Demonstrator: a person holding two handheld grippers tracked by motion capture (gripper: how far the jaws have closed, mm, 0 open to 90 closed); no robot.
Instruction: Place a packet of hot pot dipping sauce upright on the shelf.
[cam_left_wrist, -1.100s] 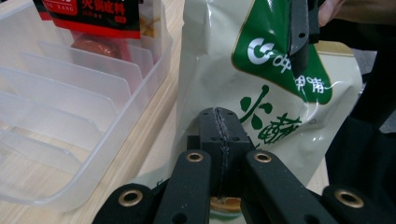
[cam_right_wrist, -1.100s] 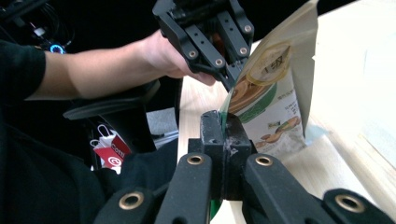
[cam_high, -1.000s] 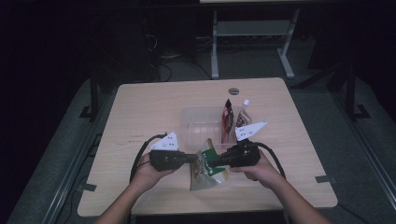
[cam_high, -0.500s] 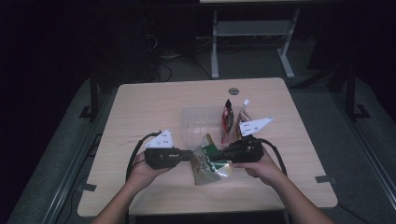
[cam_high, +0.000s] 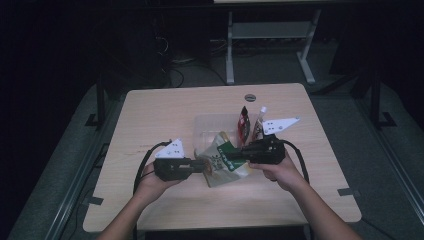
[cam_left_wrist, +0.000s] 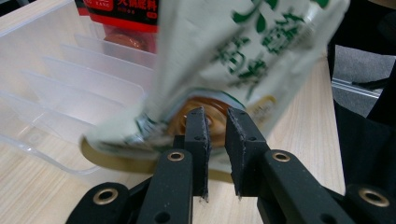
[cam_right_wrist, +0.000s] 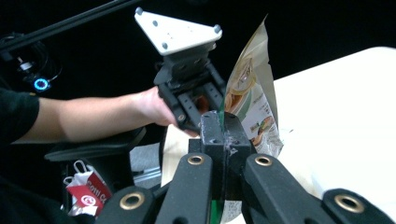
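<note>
The snack bag (cam_high: 223, 159) hangs between my two grippers, lifted just above the near side of the table (cam_high: 160, 115), right in front of the clear plastic tray (cam_high: 205, 125). It is a pale pouch with green lettering and a dark green top strip, tilted so that the top edge points toward my right hand. My right gripper (cam_high: 243, 152) has that green top edge pinched flat, the two black jaws pressed together on it with the film caught between them; in the right gripper view the bag (cam_right_wrist: 252, 100) rises edge-on just past my jaws. My left gripper (cam_high: 200, 167) sits at the bag's lower left corner; in the left gripper view my jaws stand a little apart with the crumpled bottom of the bag (cam_left_wrist: 224, 65) just beyond their tips, and I cannot tell whether they touch the film, but they are not clamped on it. Behind the bag the tray (cam_left_wrist: 60, 88) shows its row of thin dividers. At the tray's far right end a red packet (cam_high: 243, 121) and a white tube (cam_high: 258, 120) stand upright, close beside each other. My left hand (cam_high: 150, 177) and right hand (cam_high: 277, 170) grip the handles from the near edge of the table
</note>
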